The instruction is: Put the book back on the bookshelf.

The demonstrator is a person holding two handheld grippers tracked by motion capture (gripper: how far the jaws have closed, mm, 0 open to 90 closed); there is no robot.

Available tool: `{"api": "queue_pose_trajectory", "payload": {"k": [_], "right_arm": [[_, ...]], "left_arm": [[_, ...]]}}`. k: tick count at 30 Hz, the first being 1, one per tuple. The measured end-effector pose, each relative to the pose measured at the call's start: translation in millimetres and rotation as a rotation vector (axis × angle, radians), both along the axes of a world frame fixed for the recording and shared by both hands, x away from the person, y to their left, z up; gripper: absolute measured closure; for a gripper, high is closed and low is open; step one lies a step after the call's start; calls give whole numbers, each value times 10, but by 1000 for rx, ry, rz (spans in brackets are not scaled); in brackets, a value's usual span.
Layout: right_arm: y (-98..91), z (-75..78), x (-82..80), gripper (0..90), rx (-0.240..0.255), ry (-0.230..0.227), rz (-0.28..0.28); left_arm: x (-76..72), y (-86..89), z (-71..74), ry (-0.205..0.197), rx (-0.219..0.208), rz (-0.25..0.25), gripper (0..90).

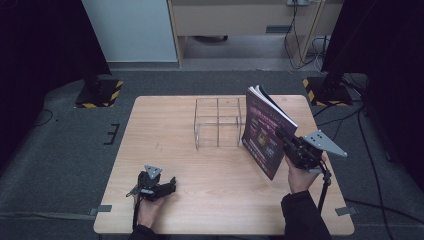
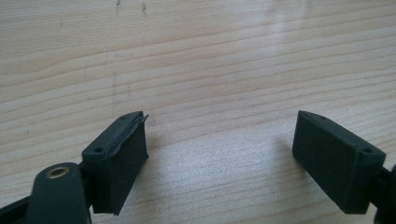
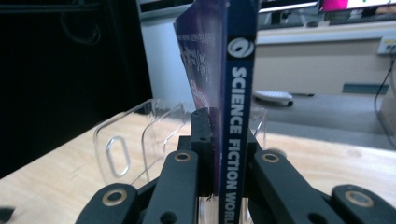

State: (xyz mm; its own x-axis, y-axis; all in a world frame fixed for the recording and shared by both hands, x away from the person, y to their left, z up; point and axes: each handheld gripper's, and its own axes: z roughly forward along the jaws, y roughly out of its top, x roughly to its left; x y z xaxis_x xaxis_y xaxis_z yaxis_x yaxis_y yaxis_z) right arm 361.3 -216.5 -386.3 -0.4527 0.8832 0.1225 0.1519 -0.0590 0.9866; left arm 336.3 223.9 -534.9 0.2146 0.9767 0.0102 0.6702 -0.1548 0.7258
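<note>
The magazine (image 1: 264, 131) stands tilted above the right half of the wooden table (image 1: 210, 200), clamped at its spine by the right gripper (image 1: 287, 141), whose jaws are clenched on it from the near right side. It sits just right of a clear acrylic organizer (image 1: 218, 123) with upright dividers, which stands near the middle of the table toward the far side; whether the magazine's lower corner touches the table or the organizer cannot be told from the high view. In the right gripper view the magazine (image 3: 236, 116) rises straight up between the two black jaws of the right gripper (image 3: 224, 154), and the organizer (image 3: 135, 144) shows behind and to the left.

The spine reads "SCIENCE FICTION WORL", the last letters cut off at the bottom edge, with a round white logo above the words. The purple cover carries text and small pictures too blurred to read.

The left gripper (image 1: 167, 187) lies low at the near left of the table, well apart from the magazine, held by a hand (image 1: 149, 204). In its own view the left gripper (image 2: 219, 154) is released, jaws spread wide over bare wood (image 2: 210, 70) with nothing between them.
</note>
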Motion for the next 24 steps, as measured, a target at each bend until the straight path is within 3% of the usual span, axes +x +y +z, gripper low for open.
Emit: {"api": "queue_pose_trajectory", "payload": {"k": [7,17,24], "right_arm": [[65,99,208,844,18,-41,-49],[248,-79,571,844,26,-52,-133],[313,-196,645,844,24,-62,-183]], "left_arm": [[0,0,1,1,0,-1,168],[0,0,0,0,-1,0,168],[0,0,-1,-1,-1,0,168]]}}
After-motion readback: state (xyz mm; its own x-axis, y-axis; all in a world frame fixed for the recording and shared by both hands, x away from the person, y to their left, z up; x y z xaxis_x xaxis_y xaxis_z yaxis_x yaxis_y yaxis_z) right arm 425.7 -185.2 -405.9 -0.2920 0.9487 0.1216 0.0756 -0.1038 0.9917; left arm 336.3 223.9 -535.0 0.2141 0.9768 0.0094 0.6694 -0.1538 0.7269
